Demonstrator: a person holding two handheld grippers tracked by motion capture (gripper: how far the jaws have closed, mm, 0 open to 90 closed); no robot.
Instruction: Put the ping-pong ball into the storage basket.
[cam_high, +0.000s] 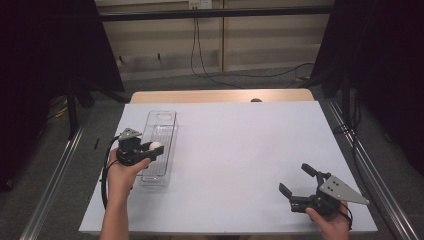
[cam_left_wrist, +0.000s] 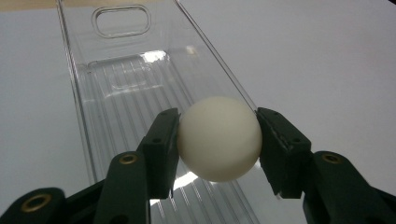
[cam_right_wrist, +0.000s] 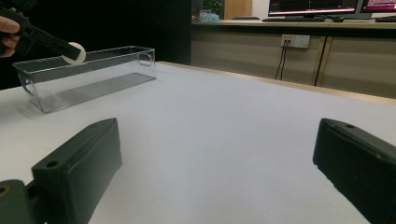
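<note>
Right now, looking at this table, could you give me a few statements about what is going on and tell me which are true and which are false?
1. The left gripper is clamped on a white ball. True.
2. The ball lies on the floor of the clear bin. False: it is held above the bin, level with its rim.
3. The right gripper holds a second ball. False: its jaws stand open with nothing between them.
4. The clear bin has nothing lying in it. True.
5. The bin stands in the middle of the white table. False: it stands near the left edge.
</note>
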